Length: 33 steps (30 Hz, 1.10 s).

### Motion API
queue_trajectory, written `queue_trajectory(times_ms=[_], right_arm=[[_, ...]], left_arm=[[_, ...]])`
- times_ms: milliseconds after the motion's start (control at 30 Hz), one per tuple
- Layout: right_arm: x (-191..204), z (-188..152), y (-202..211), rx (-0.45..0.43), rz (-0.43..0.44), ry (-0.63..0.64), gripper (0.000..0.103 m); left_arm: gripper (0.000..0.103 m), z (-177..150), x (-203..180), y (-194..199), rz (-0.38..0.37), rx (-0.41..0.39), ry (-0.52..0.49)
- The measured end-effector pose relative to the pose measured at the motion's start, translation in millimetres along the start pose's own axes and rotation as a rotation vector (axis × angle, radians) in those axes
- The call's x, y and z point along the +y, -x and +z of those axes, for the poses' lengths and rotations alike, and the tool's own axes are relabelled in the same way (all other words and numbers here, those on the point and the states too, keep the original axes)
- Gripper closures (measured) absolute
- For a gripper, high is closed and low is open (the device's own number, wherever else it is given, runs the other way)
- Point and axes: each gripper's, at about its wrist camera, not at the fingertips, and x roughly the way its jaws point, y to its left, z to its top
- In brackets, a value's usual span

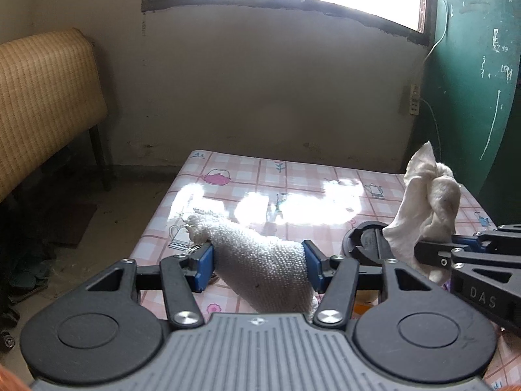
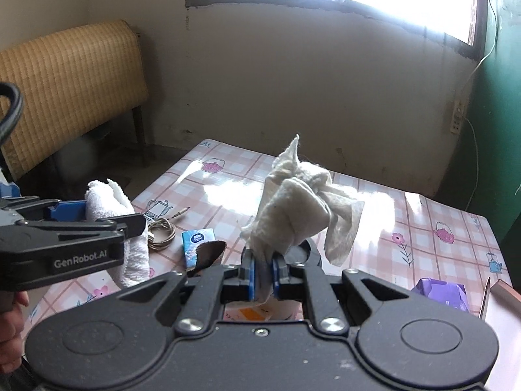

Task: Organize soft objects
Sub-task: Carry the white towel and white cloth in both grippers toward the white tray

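Two cloths were held above the tabletop (image 2: pixel 374 202).
The rolled towel (image 1: pixel 260 260) was clamped between the left gripper (image 1: pixel 257 262) pads; the crumpled rag (image 2: pixel 299 208) was pinched in the closed right gripper (image 2: pixel 263 273), above its fingertips.

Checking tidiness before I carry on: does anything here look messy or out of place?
Yes: the thin cloth pinched in the right tool is a crumpled wad, corners sticking out. The rolled towel in the left tool looks neat.

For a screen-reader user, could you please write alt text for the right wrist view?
The right gripper pinches a crumpled white cloth above a pink checked table. At left, the left gripper holds a rolled white towel.
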Motion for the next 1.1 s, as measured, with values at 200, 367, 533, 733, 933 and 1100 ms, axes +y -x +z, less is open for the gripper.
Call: queue_trajectory(times_ms=[200, 367, 533, 733, 933, 1100], right_arm=[[-11, 0, 4, 0.004, -0.009, -0.021, 0.090], [-22, -6, 11, 0.005, -0.025, -0.039, 0.090], [-32, -9, 15, 0.007, -0.040, -0.053, 0.090], [-51, -16, 22, 0.007, -0.063, -0.080, 0.090], [-67, -20, 28, 0.008, -0.077, -0.100, 0.090], [-79, -25, 35, 0.007, -0.088, -0.114, 0.090]], left_arm=[[0.045, 4, -6, -1, -0.018, -0.002, -0.010], [0.045, 7, -18, -4, -0.040, -0.003, -0.021], [0.045, 9, -33, -7, -0.062, -0.006, -0.041], [0.045, 9, -52, -11, -0.092, -0.006, -0.057], [0.045, 10, -66, -16, -0.120, -0.004, -0.076], [0.045, 9, -84, -19, -0.145, 0.000, -0.097]])
